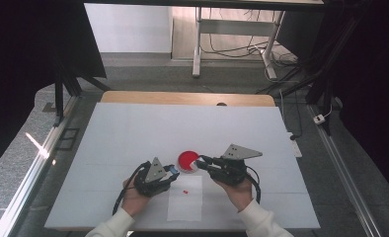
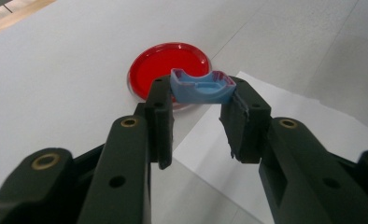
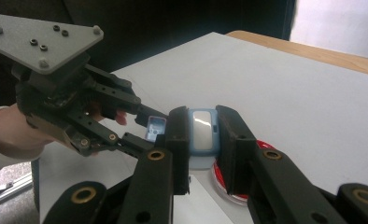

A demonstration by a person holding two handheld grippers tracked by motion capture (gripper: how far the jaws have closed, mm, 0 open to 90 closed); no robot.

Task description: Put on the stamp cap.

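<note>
Holding parts over the red dish (image 1: pixel 187 160). High view: both grippers just beside it. Left gripper (image 2: pixel 198 105) clamps a blue cap (image 2: pixel 201 87) in front of the dish. Right gripper (image 3: pixel 203 135) clamps a blue-white case (image 3: pixel 202 130) above it. Risk: shallow tip grip, cap slips during mating.

round red dish (image 2: pixel 169 67) with clear rim, light blue cap (image 2: pixel 201 87) in black left gripper (image 2: pixel 201 112), light blue and white piece (image 3: pixel 202 131) in black right gripper (image 3: pixel 203 140), white paper sheet (image 1: pixel 185 203), tiny red speck (image 1: pixel 185 191), white table (image 1: pixel 133 133) with tan wooden edge
</note>
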